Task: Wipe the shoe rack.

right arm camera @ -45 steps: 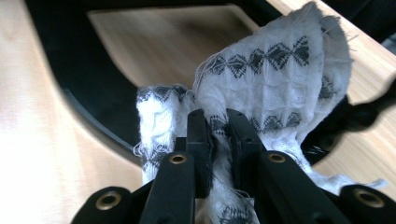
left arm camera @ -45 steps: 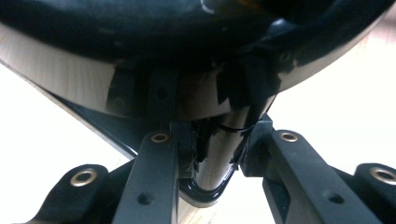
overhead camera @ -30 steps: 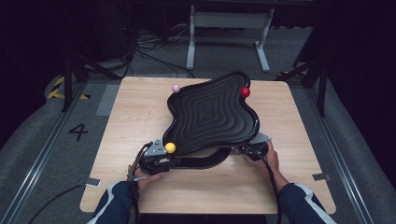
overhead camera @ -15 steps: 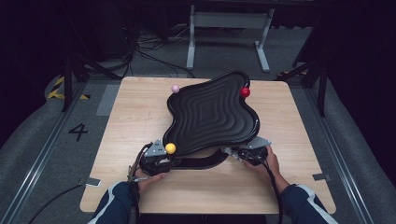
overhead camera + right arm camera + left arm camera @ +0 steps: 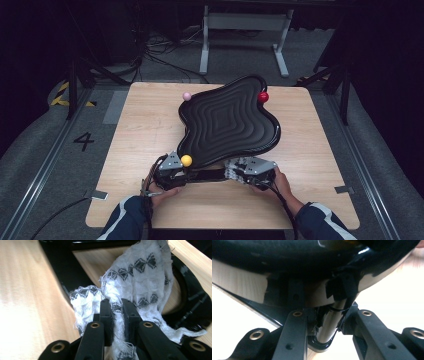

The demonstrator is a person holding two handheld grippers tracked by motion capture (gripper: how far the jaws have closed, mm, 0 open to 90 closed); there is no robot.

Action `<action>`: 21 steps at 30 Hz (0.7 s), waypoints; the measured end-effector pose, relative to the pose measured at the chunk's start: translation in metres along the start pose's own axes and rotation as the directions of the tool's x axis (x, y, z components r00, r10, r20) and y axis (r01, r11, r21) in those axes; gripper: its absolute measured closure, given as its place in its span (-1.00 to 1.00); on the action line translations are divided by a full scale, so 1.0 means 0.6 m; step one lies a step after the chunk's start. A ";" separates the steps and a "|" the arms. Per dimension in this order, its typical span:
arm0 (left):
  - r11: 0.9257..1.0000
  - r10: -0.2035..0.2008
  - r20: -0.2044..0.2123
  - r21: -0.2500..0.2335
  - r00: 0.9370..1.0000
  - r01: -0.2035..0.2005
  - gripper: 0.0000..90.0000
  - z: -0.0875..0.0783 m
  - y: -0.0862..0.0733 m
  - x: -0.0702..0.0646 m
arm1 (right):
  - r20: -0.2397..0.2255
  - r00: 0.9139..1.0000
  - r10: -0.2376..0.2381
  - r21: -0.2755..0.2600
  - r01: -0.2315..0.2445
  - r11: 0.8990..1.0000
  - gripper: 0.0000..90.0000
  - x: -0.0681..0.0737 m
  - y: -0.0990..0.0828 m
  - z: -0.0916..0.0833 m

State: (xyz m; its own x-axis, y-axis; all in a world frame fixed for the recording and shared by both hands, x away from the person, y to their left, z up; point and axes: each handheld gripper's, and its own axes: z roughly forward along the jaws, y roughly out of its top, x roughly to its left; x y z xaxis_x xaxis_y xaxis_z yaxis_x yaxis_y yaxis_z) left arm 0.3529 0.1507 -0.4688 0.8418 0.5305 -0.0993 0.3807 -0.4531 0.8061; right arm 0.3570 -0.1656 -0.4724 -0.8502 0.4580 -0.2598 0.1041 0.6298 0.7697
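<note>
Dark floor marked "4" [image 5: 83,141] beside wooden table [image 5: 145,125]; left gripper [image 5: 325,322] jaws pinching black frame [image 5: 325,332], right gripper [image 5: 117,312] jaws pinching white cloth [image 5: 140,282].

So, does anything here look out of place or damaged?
Yes. The black wavy tray is tilted, its near edge lifted off the table by the left gripper. The white patterned cloth in the right gripper has frayed edges.

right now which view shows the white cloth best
The right gripper view: the white cloth, woven with a black diamond pattern and frayed at its edges, sits close up, pinched between the right gripper jaws. In the high view it is a small pale bunch by the black tray. The left gripper view looks under the tray.
</note>
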 end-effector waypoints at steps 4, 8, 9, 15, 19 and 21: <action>1.000 0.001 0.005 -0.005 1.000 -0.001 0.62 0.000 -0.001 0.001 | -0.003 1.000 -0.018 0.002 0.018 1.000 0.81 0.004 0.002 0.001; 1.000 0.009 0.007 -0.003 1.000 -0.008 0.62 0.000 -0.001 0.002 | 0.028 0.999 -0.032 0.020 0.031 0.999 0.81 -0.003 0.000 0.000; 1.000 0.006 0.006 -0.004 1.000 -0.006 0.62 0.000 -0.001 0.002 | 0.044 0.999 -0.027 0.024 0.026 0.999 0.81 -0.010 -0.003 0.000; 1.000 -0.007 0.015 -0.010 1.000 0.007 0.61 0.001 -0.002 0.001 | 0.104 0.993 0.048 0.024 -0.050 0.998 0.81 -0.046 -0.019 -0.009; 1.000 -0.008 0.014 -0.011 1.000 0.008 0.61 0.001 -0.002 0.001 | 0.141 0.988 0.057 0.027 -0.062 0.998 0.81 -0.059 -0.025 -0.011; 1.000 -0.007 0.013 -0.009 1.000 0.007 0.61 0.001 -0.002 0.001 | 0.175 0.983 0.060 0.037 -0.068 0.997 0.80 -0.067 -0.029 -0.012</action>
State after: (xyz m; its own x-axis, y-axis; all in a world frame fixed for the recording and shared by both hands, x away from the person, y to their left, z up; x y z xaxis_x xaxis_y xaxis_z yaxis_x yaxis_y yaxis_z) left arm 0.3534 0.1511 -0.4701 0.8440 0.5243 -0.1127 0.3832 -0.4426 0.8108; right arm 0.3857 -0.1999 -0.4710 -0.7389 0.5978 -0.3108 0.1808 0.6203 0.7633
